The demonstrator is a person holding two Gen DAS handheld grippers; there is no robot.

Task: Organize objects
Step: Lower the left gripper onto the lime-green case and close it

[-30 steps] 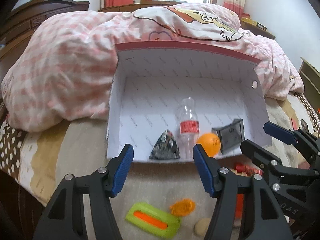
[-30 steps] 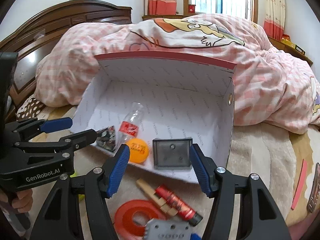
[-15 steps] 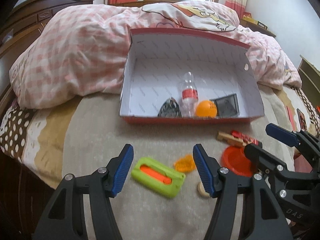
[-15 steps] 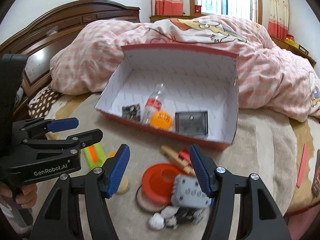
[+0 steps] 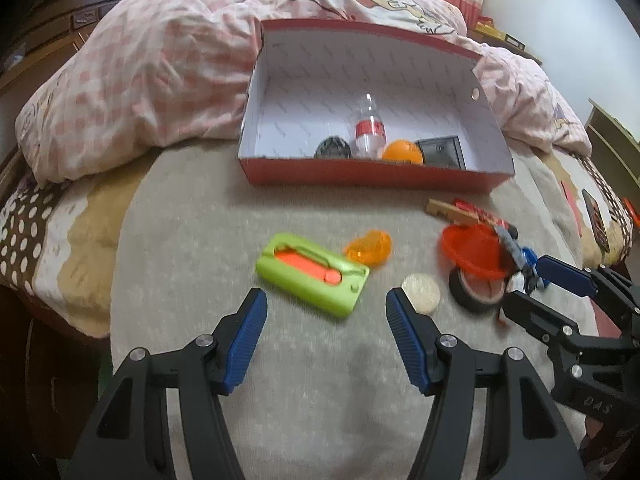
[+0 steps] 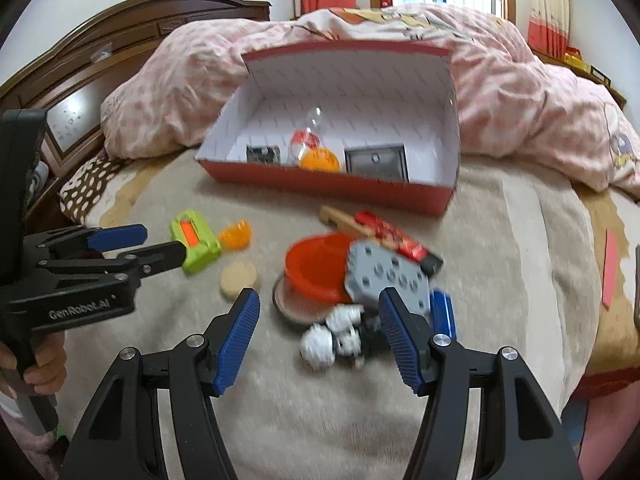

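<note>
- The left claw (image 5: 326, 312) hovers released above the grey blanket (image 5: 192, 240) on the bed, nothing between its blue pads.
- Just beyond it lies a green case (image 5: 312, 276) with an orange slot; an orange translucent piece (image 5: 368, 248) sits just to the case's far right, and a pale round disc (image 5: 421, 293) lies near the left claw's right fingertip.
- The right claw (image 6: 319, 312) is also released and empty, above a white-and-black toy figure (image 6: 332, 340).
- Beyond the figure, a grey studded block (image 6: 386, 278) leans on a red bowl (image 6: 316, 266), which rests on a dark roll of tape (image 6: 292, 304).
- A wooden piece (image 6: 340, 218) and a red stick (image 6: 394, 238) lie between that heap and the box.
- The red box (image 6: 328, 184) stands open at the far side against the pink quilt (image 6: 180, 80), holding a clear bottle (image 5: 369, 130), an orange ball (image 6: 320, 160), a grey square plate (image 6: 376, 162) and a dark packet (image 6: 262, 154).
</note>
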